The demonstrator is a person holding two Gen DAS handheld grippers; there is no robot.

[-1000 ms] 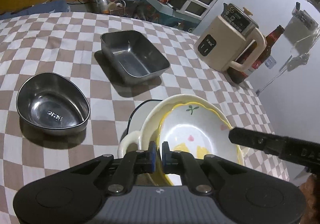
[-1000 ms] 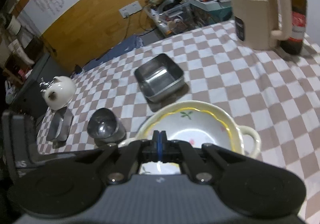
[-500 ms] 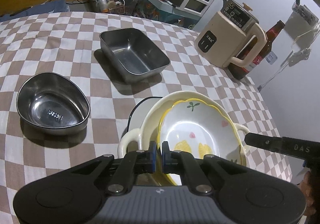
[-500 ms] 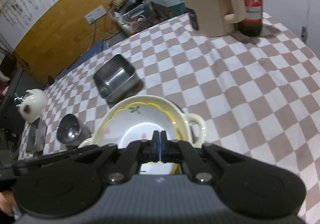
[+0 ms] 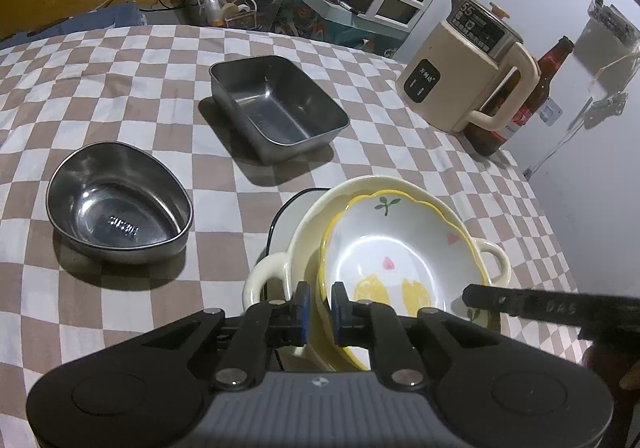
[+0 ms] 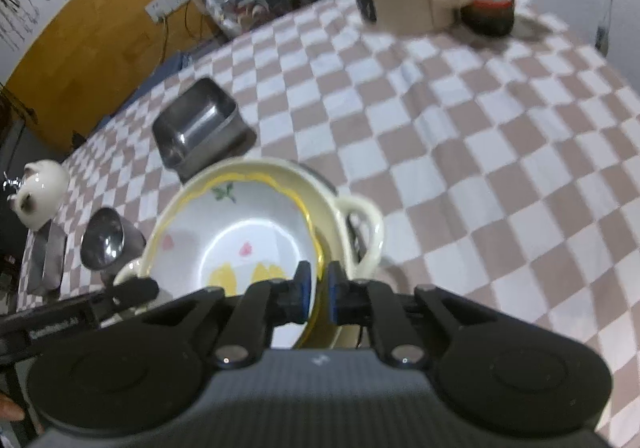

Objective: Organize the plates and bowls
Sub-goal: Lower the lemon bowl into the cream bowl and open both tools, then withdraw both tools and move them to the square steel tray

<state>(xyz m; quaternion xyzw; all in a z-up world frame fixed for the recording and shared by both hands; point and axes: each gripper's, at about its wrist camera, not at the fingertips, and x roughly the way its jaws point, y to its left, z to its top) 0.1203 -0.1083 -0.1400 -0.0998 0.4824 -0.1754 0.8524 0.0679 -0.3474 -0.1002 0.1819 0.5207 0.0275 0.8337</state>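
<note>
Now, through the left wrist camera, your left tongs point(image 5: 318, 306) straddle the near rim of the painted bowl point(image 5: 394, 248), and they are opening: the pads stand a little apart with the yellow edge between them, no longer pressing on it as far as you can see. That bowl sits nested in the cream two-handled bowl point(image 5: 316, 216), which rests on a dark-rimmed plate point(image 5: 288, 208) near the near edge of the worktop point(image 5: 120, 68). The tip of your right tongs point(image 5: 476, 294) reaches in over the bowl's right rim. Two pieces are not yet stacked: the rounded steel bowl point(image 5: 118, 204) toward the left edge, and the rectangular steel dish point(image 5: 276, 106) nearer the middle. A kettle point(image 5: 464, 64) and a bottle point(image 5: 520, 100) stand at the far right corner.

Turning to the right wrist camera, your right tongs point(image 6: 318, 292) also sit astride the painted bowl's point(image 6: 236, 232) rim beside the cream bowl's handle point(image 6: 366, 228), and their jaws are opening too, a narrow gap on each side of the edge. The steel dish point(image 6: 200, 128) and steel bowl point(image 6: 108, 240) lie apart beyond the stack; a white teapot point(image 6: 40, 188) stands by the left edge.

So the ceramic stack looks done and set down. What remains, by my reading, is the two steel pieces.
</note>
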